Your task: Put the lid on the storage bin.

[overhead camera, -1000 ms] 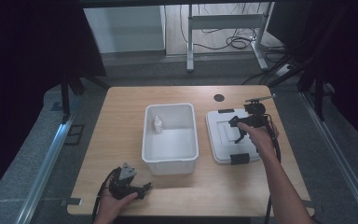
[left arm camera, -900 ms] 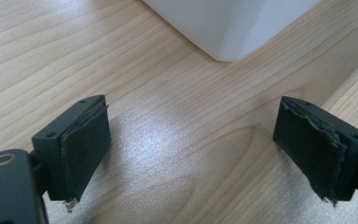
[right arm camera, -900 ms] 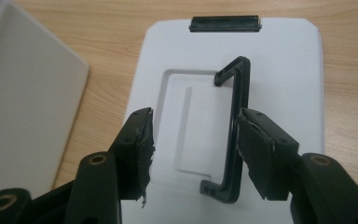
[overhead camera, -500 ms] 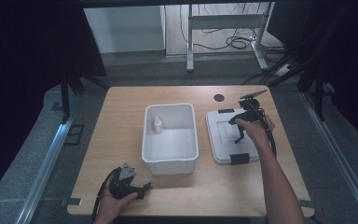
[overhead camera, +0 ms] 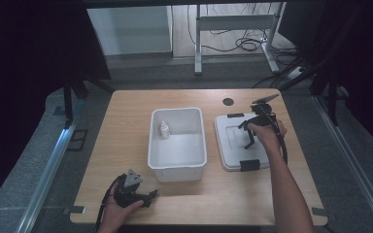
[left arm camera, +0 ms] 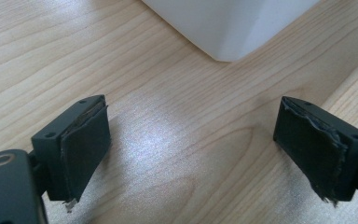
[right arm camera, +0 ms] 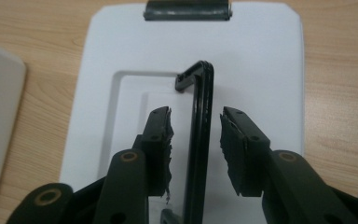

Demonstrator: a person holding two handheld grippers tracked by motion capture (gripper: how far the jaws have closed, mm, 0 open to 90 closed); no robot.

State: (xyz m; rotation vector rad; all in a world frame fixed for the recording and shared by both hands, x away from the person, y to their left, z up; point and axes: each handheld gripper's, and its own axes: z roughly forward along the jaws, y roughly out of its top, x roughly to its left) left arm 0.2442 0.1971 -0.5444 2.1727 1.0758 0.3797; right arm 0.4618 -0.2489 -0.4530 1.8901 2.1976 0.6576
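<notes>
A white bin (overhead camera: 177, 162) stands mid-table with a small white bottle (overhead camera: 164, 129) upright in its far left corner. To its right lies a flat white lid (overhead camera: 230, 145) with black latches at both ends. In the right gripper view, the lid's (right arm camera: 261, 56) thin black handle (right arm camera: 204, 88) stands raised between the jaws of my right gripper (right arm camera: 196, 114). The pads sit on either side of it with small gaps. My right gripper (overhead camera: 250, 136) hangs over the lid's middle. My left gripper (overhead camera: 138, 193) rests low at the table's front left, open and holding nothing. The bin's corner (left arm camera: 228, 28) lies just beyond my left gripper (left arm camera: 193, 121).
A black round grommet (overhead camera: 228, 101) sits in the tabletop behind the lid. The wooden table (overhead camera: 126, 121) has bare room left of the bin. Beyond the far edge are desk legs and cables (overhead camera: 243, 43) on the floor.
My right gripper has shifted slightly toward the near side over the lid's middle. The left gripper has stayed put.
</notes>
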